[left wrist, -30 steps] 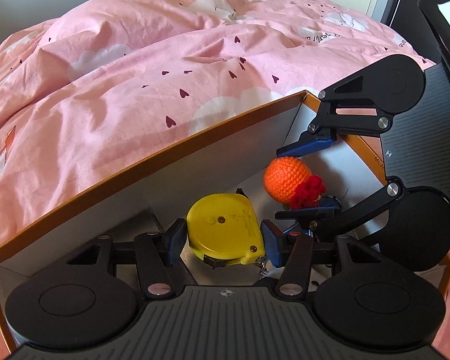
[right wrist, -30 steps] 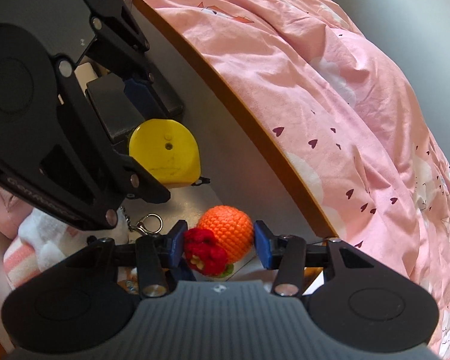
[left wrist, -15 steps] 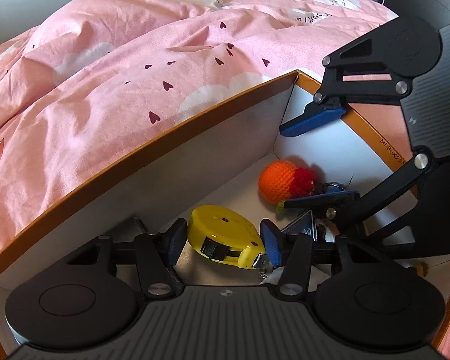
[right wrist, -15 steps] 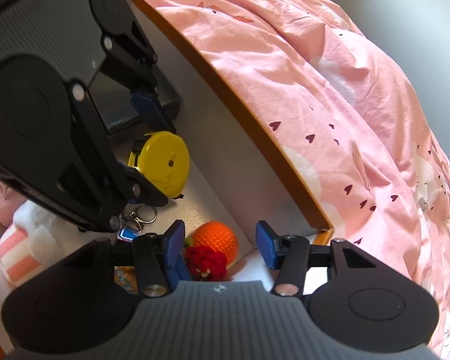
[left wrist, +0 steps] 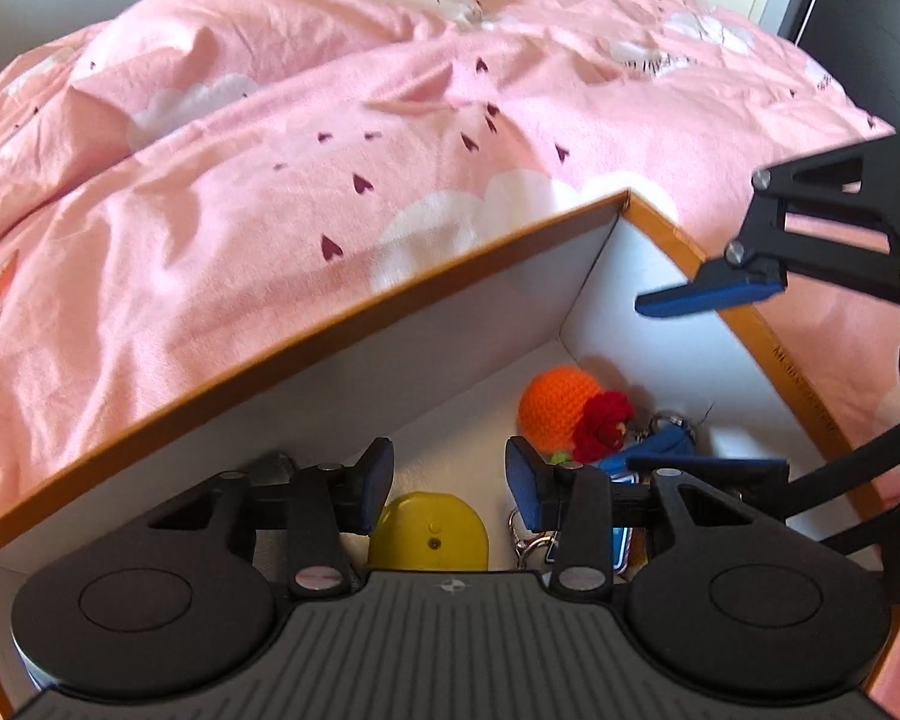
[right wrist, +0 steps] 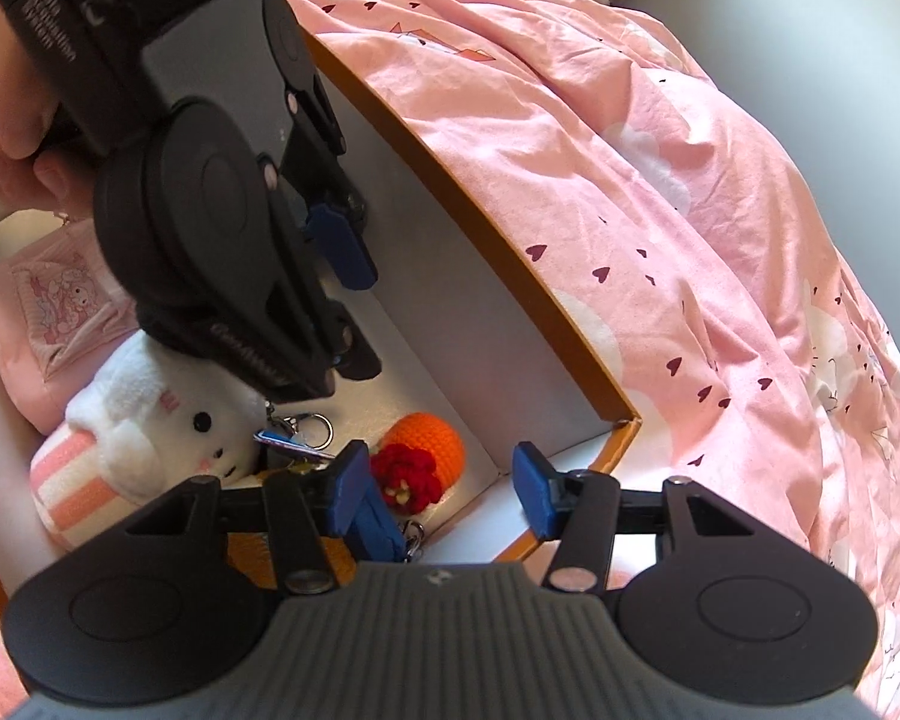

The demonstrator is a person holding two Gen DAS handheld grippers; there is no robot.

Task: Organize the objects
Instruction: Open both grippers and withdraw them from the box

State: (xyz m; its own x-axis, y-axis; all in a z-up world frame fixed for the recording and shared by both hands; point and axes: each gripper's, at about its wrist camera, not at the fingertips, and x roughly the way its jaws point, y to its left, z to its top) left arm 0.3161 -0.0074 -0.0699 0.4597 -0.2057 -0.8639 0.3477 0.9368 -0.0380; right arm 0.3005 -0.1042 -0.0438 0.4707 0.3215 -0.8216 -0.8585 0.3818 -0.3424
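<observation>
Inside the orange-rimmed box sitting on the pink duvet, yellow tape measure lying free beneath the left claw, its jaws just closing on nothing, crocheted orange ball resting in the corner, right claw hanging open, empty.

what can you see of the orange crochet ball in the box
The orange crochet ball is round, knitted-looking yarn, with a red crochet flower fixed on one side. It lies on the white floor of the box, in the far corner by the walls, next to keyrings. Neither gripper holds it.
</observation>
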